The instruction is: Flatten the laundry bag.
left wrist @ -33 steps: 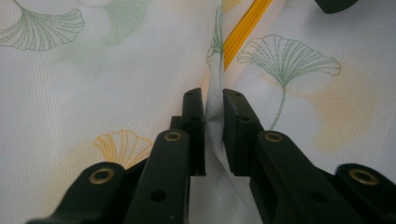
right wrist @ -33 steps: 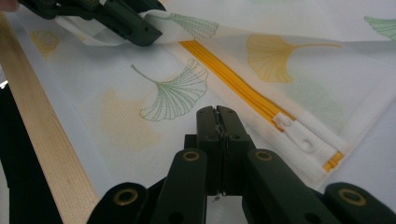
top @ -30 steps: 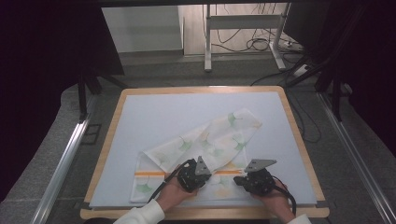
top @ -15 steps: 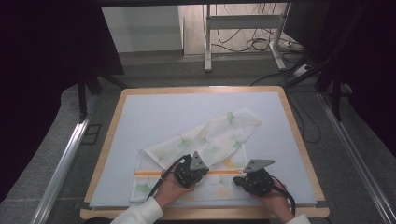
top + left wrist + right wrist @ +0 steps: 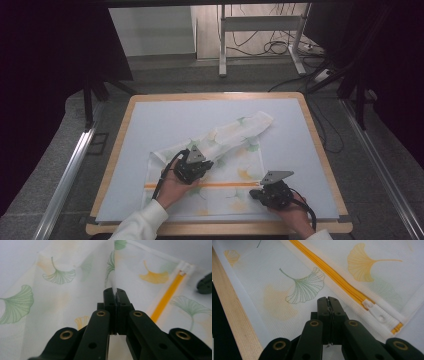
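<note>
Left tongs (image 5: pixel 115 293) pinch mesh bag (image 5: pixel 62 302) fold; right tongs' (image 5: pixel 328 300) hold unclear

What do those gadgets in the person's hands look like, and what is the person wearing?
Both the left gripper and right gripper are black, each topped by a grey three-cornered plate, with a black cable trailing back. Their jaws carry brass-ringed holes. The person wears white sleeves.

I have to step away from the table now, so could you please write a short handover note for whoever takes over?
Left gripper: shut on a raised fold of the mesh bag, lifted off the table.
Right gripper: shut, its tips on the bag's near edge; whether it pinches the mesh is unclear.
The orange zipper is closed, its white pull at the end.
Done: the bag is gripped.
Left: apparently folding or flattening it.
</note>
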{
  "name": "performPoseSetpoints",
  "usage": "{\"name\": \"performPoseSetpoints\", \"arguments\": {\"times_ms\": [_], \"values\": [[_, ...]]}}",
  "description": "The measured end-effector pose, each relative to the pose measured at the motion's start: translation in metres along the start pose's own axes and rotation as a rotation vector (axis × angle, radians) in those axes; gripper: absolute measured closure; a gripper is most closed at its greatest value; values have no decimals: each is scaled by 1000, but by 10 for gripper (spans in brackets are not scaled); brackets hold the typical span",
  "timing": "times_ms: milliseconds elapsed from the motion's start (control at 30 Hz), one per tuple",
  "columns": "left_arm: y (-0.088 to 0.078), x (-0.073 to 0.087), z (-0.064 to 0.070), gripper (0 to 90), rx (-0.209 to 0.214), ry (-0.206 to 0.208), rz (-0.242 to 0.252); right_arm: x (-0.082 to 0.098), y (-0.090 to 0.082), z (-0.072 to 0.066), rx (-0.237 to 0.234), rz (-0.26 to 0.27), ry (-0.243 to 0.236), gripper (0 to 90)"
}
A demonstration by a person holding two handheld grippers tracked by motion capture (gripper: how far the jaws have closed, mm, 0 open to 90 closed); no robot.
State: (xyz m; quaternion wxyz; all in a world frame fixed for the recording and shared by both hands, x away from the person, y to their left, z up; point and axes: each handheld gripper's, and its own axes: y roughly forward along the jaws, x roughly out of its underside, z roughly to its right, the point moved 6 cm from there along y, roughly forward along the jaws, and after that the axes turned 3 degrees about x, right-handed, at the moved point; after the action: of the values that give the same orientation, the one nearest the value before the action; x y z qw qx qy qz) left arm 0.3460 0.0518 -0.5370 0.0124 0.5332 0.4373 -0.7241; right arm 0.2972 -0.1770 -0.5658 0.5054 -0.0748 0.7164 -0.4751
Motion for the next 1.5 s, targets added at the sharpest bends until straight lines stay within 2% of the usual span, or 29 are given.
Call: {"name": "performPoseSetpoints", "arguments": {"times_ms": [67,200,467,600,833,900,933,1300,1500], "values": [[-2,0,-10,899,-11,-22,9,0,0,0,-1,-1,1,878],[-5,1,-19,899,-21,-43,16,0,0,1,-2,-1,0,878],[-5,3,-32,899,-51,-54,14,0,0,1,-3,-1,1,878],[-6,-2,-40,899,-63,-57,30,0,0,1,-6,-1,1,878],[-5,0,-54,899,-68,-96,41,1,0,1,-7,0,4,878],[-6,0,-59,899,-85,-97,33,1,0,1,-9,-2,5,879],[-7,-2,-63,899,-91,-111,45,1,0,1,-10,-1,4,879],[-11,-4,-78,899,-106,-130,55,1,0,2,-13,2,9,879],[-12,-11,-90,900,-126,-138,61,1,0,2,-14,1,4,878]]}}
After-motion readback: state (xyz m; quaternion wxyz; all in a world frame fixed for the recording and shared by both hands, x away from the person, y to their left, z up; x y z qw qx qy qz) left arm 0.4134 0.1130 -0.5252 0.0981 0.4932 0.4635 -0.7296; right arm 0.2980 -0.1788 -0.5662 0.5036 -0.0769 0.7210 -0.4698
